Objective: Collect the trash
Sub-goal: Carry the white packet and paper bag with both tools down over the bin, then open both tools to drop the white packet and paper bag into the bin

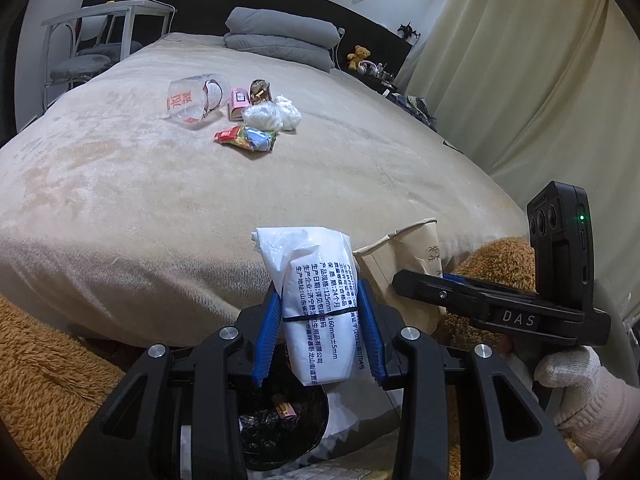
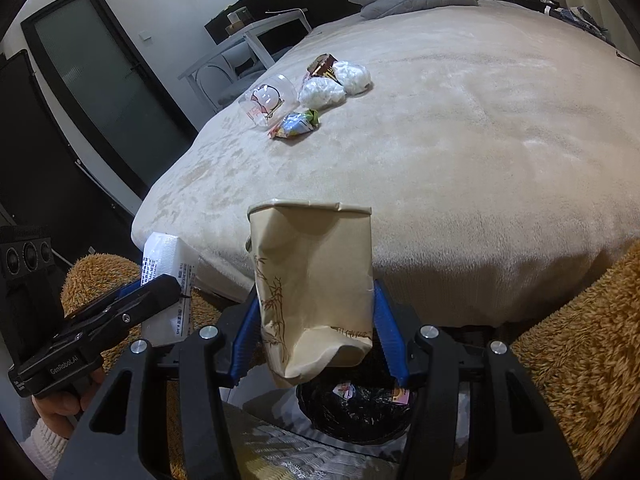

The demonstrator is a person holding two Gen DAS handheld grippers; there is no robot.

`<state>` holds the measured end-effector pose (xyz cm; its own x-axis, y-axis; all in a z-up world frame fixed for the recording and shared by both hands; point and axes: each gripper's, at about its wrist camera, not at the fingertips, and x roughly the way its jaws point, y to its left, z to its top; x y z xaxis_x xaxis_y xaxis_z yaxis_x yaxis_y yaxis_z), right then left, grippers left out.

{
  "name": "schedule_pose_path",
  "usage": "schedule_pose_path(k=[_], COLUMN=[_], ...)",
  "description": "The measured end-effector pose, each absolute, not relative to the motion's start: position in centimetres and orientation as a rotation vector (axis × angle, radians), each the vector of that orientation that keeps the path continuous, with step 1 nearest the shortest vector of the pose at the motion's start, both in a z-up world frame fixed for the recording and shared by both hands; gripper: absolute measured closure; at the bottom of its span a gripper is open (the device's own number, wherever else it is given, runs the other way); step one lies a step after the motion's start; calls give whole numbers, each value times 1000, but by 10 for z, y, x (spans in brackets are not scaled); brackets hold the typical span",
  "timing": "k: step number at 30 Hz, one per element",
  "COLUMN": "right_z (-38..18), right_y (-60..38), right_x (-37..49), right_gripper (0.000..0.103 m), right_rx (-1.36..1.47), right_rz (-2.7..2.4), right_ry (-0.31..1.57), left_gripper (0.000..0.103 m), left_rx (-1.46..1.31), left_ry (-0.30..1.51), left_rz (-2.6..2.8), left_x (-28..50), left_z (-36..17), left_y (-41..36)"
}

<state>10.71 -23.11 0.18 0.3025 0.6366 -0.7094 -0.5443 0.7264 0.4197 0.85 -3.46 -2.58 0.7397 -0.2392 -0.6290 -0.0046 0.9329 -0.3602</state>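
My left gripper (image 1: 322,336) is closed on a white tissue packet (image 1: 320,300), pinched across its middle; my right gripper (image 2: 316,334) is closed on a crushed paper cup (image 2: 312,292), pads flattening its lower wall. Both hang above the black-lined bin (image 2: 360,412) just below the fingers. I judge both items light and soft: the film slippery, the cup collapsing under pressure, so mid-body holds suit them. Further trash (image 1: 248,114) lies well ahead on the bed (image 1: 120,184), including a clear plastic cup (image 1: 196,102).
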Motion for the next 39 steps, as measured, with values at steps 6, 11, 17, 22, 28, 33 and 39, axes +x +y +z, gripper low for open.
schedule_pose_path(k=[6, 11, 17, 22, 28, 33, 39], right_z=[-12, -26, -46, -65, -85, -97, -101], right_y=[-236, -241, -235, -224, -219, -215, -214], right_x=[102, 106, 113, 116, 121, 125, 126], right_gripper=[50, 50, 50, 50, 49, 49, 49], right_rx=[69, 94, 76, 35, 4, -1, -9], right_rz=[780, 760, 717, 703, 679, 650, 653], right_ry=[1055, 1128, 1236, 1323, 1403, 1462, 1475], left_gripper=[66, 66, 66, 66, 66, 66, 66], left_rx=[-377, -408, -411, -401, -392, -385, -372], left_ry=[808, 894, 1001, 1112, 1220, 1266, 1293], left_rz=[-155, -160, -167, -167, -152, -144, -135], left_x=[9, 11, 21, 34, 45, 47, 48], left_z=[-40, -57, -77, -98, -119, -127, -129], left_y=[-37, -40, -44, -49, -54, -55, -55])
